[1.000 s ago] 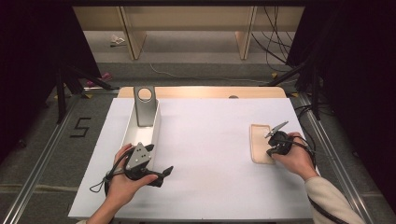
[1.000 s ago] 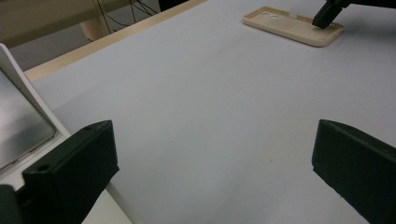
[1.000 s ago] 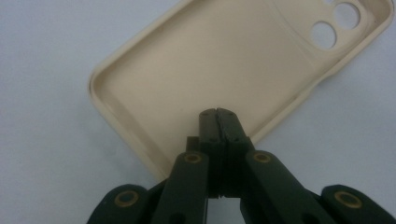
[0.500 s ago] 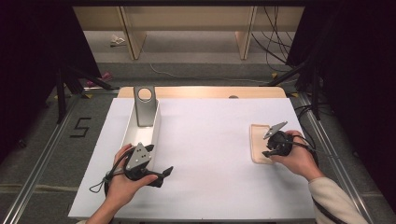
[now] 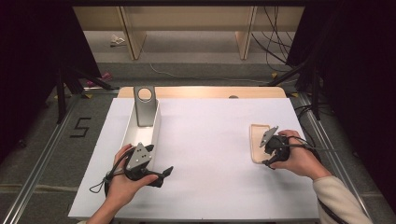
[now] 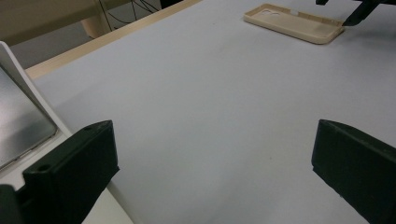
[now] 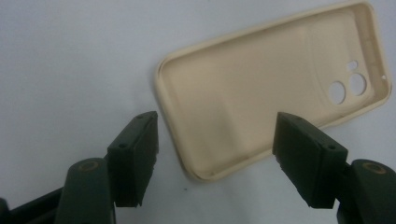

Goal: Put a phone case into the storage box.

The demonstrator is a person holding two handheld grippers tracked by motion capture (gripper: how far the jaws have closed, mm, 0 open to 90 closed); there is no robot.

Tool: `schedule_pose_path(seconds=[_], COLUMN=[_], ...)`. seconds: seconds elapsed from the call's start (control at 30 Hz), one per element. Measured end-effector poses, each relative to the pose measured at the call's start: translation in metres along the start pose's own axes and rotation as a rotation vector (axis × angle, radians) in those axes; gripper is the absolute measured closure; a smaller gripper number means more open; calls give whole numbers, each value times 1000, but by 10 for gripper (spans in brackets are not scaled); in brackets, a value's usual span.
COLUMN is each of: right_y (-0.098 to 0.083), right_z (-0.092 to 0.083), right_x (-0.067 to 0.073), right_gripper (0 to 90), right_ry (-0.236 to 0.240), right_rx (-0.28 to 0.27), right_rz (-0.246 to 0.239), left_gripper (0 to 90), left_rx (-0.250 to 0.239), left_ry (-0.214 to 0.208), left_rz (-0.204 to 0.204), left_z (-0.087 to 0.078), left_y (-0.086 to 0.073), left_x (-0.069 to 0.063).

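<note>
The only legible writing was a "5" (image 5: 81, 127) marked on the floor left of the table (image 5: 210, 140). A beige phone case (image 5: 258, 142) lay hollow side up near the table's right edge. The right gripper (image 5: 270, 150) sat at the case's near end, its jaws just having opened, standing apart on either side of a corner with the pads off it. The right gripper view showed the case's camera holes, too small to make out from above. The left gripper (image 5: 161, 173) rested near the front left corner beside a white tray (image 5: 157, 122), jaws wide with nothing between. The high view showed a metal stand (image 5: 144, 106) in that tray.
</note>
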State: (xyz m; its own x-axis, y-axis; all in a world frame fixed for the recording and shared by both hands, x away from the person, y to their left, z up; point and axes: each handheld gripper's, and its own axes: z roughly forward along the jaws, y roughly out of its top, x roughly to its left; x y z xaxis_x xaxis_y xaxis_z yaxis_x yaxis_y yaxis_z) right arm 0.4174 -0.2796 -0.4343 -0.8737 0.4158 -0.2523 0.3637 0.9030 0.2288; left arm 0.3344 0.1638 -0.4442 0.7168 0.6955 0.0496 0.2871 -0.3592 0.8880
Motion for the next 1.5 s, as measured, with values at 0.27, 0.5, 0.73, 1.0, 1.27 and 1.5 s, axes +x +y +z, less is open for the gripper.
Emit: schedule_pose_path(seconds=[0.27,0.5,0.73,1.0,1.27,1.5], right_y=[1,4,4,10,16,17], right_z=[1,2,6,11,15,18], right_x=[3,7,7,11,12,13], right_gripper=[327,333,352,379,432,481], right_ry=[6,0,-9,-28,-33,-34], right_rx=[52,76,103,125,132,147], right_rz=[-44,-79,-110,-172,-218,-235], left_gripper=[0,0,0,0,0,0], left_rx=[-2,-10,-11,-11,-11,-10], left_ry=[-2,-5,-7,-8,-9,-9], left_rz=[0,1,4,5,7,6], left_z=[-2,-3,-3,-3,-3,-3], left_y=[-1,-1,-1,-1,-1,-1], left_x=[0,-1,-1,-2,-2,-2])
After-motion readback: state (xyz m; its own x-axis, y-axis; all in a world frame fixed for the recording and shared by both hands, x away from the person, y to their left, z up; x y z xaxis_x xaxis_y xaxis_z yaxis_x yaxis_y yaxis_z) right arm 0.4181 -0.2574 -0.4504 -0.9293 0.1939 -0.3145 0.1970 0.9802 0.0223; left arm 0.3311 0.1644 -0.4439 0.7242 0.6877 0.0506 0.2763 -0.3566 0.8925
